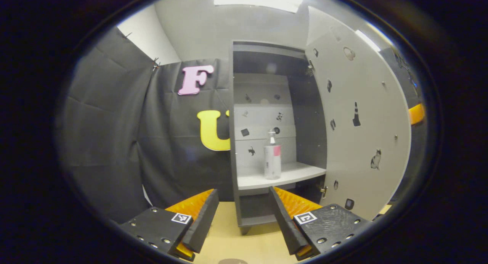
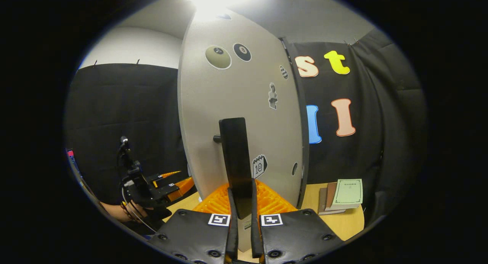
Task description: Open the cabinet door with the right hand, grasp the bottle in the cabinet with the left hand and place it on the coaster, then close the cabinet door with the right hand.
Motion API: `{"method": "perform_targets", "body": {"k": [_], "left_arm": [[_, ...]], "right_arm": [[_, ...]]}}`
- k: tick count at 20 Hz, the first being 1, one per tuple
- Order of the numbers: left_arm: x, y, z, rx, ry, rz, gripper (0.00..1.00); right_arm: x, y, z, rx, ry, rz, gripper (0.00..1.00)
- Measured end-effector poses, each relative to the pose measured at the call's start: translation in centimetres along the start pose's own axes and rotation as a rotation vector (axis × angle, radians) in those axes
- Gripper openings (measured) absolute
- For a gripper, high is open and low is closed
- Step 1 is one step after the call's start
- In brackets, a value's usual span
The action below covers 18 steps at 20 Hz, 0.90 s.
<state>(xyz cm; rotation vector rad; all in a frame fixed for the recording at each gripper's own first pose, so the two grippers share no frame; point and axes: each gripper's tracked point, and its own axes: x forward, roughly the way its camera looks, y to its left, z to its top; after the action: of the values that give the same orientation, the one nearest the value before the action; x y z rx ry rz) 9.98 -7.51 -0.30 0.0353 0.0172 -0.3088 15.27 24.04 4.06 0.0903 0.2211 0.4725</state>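
Black cloth hangs all around the booth, and a tan table (image 1: 228, 233) sits below. On the left side of the left gripper view, the left gripper (image 1: 244, 214) hangs with its two fingers wide apart and nothing between them. Ahead of it stands the gray cabinet (image 1: 267, 103) with its insides showing. A clear bottle (image 1: 272, 159) with a pink patch and a small cap stands upright on the white shelf (image 1: 282, 176), near the front edge. It looks like light, stiff plastic and may be a bit slippery, so I think the round middle is the best place to squeeze, not the thin neck. To the right, the cabinet door (image 1: 362, 123) is swung wide open. In the right gripper view, the right gripper (image 2: 241, 214) is pinched closed on the door's dark handle (image 2: 234, 157). Some books (image 2: 343, 195) lie on the table, far right.
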Motion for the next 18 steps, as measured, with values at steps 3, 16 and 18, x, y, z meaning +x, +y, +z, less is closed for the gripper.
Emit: {"method": "perform_targets", "body": {"k": [3, 16, 18], "left_arm": [[2.9, -3.0, 0.8, -0.026, 0.003, -0.037, 0.80], [14.0, -7.4, 1.2, -0.106, 0.053, -0.025, 0.80], [15.6, -7.7, 1.4, -0.093, 0.056, -0.024, 0.80]], "right_arm": [[-0.3, -0.7, 0.1, 0.025, -0.020, -0.017, 0.16], [-1.4, -3.9, 0.4, 0.071, -0.040, -0.079, 0.22], [-1.8, -4.3, 0.2, 0.082, -0.052, -0.085, 0.35]]}}
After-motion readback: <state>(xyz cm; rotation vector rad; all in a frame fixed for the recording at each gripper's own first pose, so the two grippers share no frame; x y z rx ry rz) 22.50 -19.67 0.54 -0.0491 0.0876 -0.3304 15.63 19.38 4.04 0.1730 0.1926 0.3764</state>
